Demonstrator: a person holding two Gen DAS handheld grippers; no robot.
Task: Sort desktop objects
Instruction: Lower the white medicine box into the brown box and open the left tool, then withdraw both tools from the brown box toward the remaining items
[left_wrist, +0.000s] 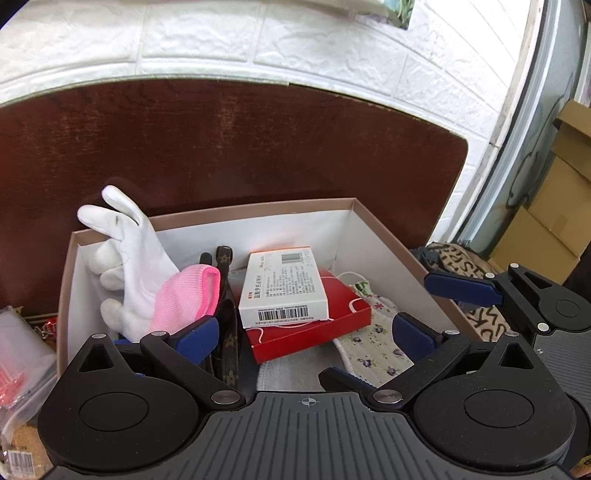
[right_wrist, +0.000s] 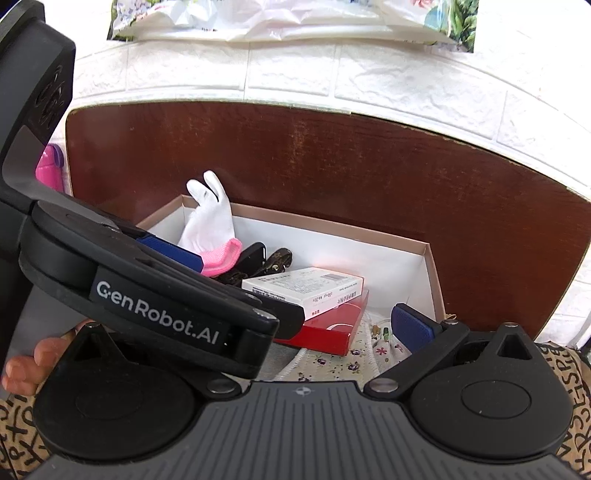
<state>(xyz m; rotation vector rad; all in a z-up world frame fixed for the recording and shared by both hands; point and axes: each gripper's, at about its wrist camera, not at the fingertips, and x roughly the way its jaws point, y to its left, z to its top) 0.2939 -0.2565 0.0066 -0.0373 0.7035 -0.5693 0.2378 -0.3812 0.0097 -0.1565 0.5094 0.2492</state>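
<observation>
An open cardboard box (left_wrist: 207, 216) with white walls holds a white glove with a pink cuff (left_wrist: 136, 258), a brown patterned strap (left_wrist: 229, 332), a white medicine carton (left_wrist: 284, 288) lying on a red box (left_wrist: 314, 336), and a floral face mask (left_wrist: 373, 343). My left gripper (left_wrist: 303, 334) hovers over the box's near side, open, with nothing between its pads. In the right wrist view the left gripper (right_wrist: 236, 284) crosses in front and hides my right gripper's left finger. My right gripper (right_wrist: 306, 328) is open wide above the mask (right_wrist: 332, 363); its finger (left_wrist: 461, 288) shows at the right.
A dark brown board (left_wrist: 258, 147) stands behind the box against a white brick wall. A clear bag with red bits (left_wrist: 18, 369) lies left of the box. Cardboard boxes (left_wrist: 554, 221) are stacked at the right. A letter-print cloth (right_wrist: 569, 373) and a person's fingers (right_wrist: 26, 362) are near.
</observation>
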